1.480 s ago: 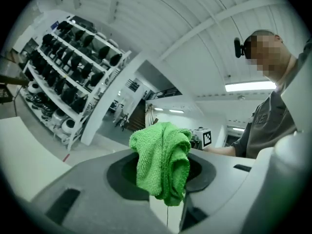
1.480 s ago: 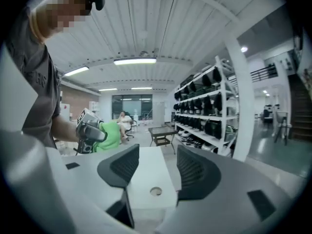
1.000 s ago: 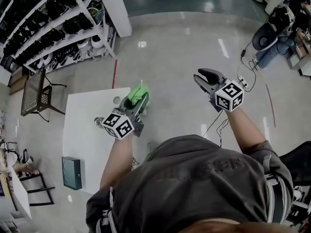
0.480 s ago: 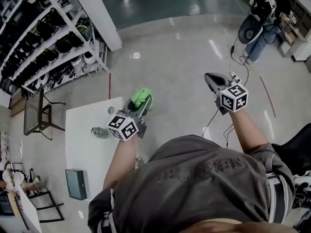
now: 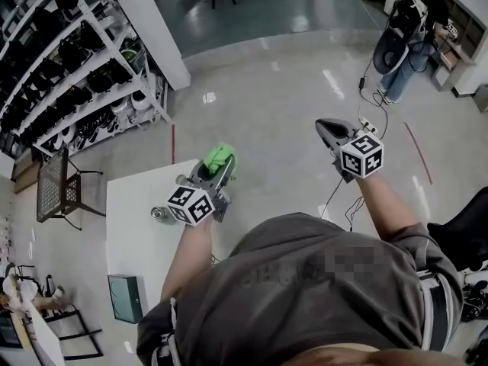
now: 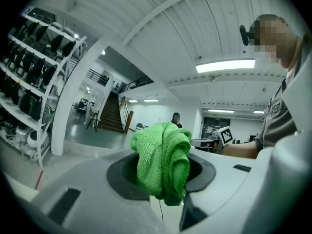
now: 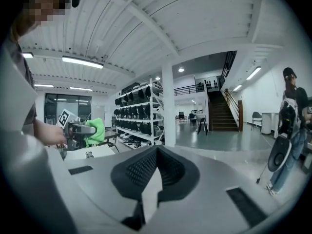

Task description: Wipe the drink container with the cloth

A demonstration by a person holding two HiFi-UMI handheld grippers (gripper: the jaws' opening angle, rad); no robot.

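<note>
drink container: on white surface, untouched | left gripper: pinching green cloth, near container | right gripper: pressed together, empty, well apart | step: approach; next: lower cloth onto container, probably steadying it

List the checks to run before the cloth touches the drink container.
1. Grip: green cloth clamped in the left gripper jaws: ok.
2. Target: drink container found on the white table: ok.
3. Contact: green cloth touching drink container: not ok, they are apart.
4. Support: right gripper steadying drink container: not ok; jaws shut, empty, out over the floor.
5. Drink container upright: cannot tell, too small.
</note>
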